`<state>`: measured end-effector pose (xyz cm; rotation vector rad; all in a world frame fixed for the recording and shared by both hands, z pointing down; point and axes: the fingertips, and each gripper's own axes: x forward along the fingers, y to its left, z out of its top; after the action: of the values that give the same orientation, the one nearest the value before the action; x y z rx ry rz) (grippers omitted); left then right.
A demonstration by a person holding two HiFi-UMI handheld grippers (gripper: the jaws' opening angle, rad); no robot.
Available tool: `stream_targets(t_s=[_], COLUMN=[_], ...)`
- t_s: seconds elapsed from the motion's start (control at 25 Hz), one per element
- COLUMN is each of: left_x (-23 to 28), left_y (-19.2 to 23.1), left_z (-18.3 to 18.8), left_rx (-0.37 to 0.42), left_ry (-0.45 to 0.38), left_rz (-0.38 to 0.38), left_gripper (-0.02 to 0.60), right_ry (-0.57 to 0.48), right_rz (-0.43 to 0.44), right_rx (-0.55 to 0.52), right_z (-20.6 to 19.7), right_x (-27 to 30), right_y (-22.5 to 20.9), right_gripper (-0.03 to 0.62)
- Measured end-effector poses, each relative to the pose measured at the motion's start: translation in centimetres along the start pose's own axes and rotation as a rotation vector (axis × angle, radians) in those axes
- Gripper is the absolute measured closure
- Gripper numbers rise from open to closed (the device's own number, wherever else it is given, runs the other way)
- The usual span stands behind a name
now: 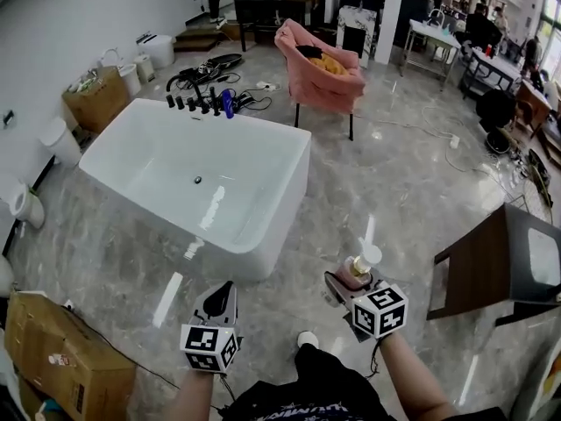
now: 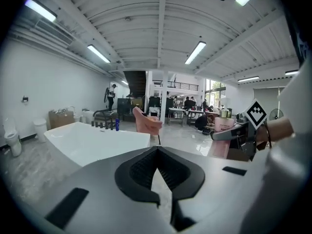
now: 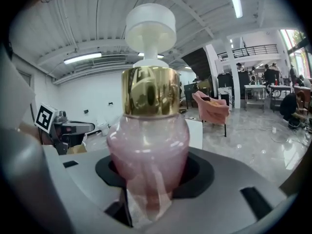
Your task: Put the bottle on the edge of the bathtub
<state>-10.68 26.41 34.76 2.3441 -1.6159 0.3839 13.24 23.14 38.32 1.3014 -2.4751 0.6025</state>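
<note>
A pink glass bottle [image 1: 358,270] with a gold collar and a white pump top stands upright between the jaws of my right gripper [image 1: 349,286], which is shut on its round body. It fills the right gripper view, bottle [image 3: 148,140] in front and tub corner [image 3: 196,131] behind it. The white bathtub [image 1: 294,147] stands on the floor ahead and to the left, its near corner a short way from both grippers. My left gripper [image 1: 220,303] is lower left, shut with nothing in it, its jaws [image 2: 157,155] pointing toward the bathtub [image 2: 92,143].
Black fittings and a blue bottle [image 1: 228,103] stand on the tub's far rim. A pink chair [image 1: 320,73] is behind the tub. A dark table [image 1: 500,266] is close on the right, a cardboard box [image 1: 66,358] at lower left, a toilet [image 1: 22,204] by the left wall.
</note>
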Motion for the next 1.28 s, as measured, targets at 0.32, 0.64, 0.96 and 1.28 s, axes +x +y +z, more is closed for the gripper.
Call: stream_targets(t_s=[0.32, 0.64, 0.96, 1.28], left_x=[9.0, 17.4, 31.4, 44.7], left_y=[0.9, 5.6, 12.8, 21.8], left_z=[3.7, 5.7, 8.4, 10.4], left_rx=[-0.031, -0.047, -0.022, -0.028], left_ry=[0.009, 0.018, 0.013, 0.090], left_rz=[0.083, 0.096, 0.036, -0.003], left_gripper=[0.566, 0.566, 0.566, 0.566], right_ry=[0.008, 0.008, -0.027, 0.032], right_rz=[0.049, 0.016, -0.044, -0.058], right_rx=[-0.018, 0.022, 0.033, 0.015], right_z=[4.6, 7.8, 12.8, 16.9], right_x=[6.1, 13.5, 25.6, 41.4], right_y=[-8.6, -14.0, -20.5, -25.5], right_gripper=[0.375, 0.375, 0.375, 0.375])
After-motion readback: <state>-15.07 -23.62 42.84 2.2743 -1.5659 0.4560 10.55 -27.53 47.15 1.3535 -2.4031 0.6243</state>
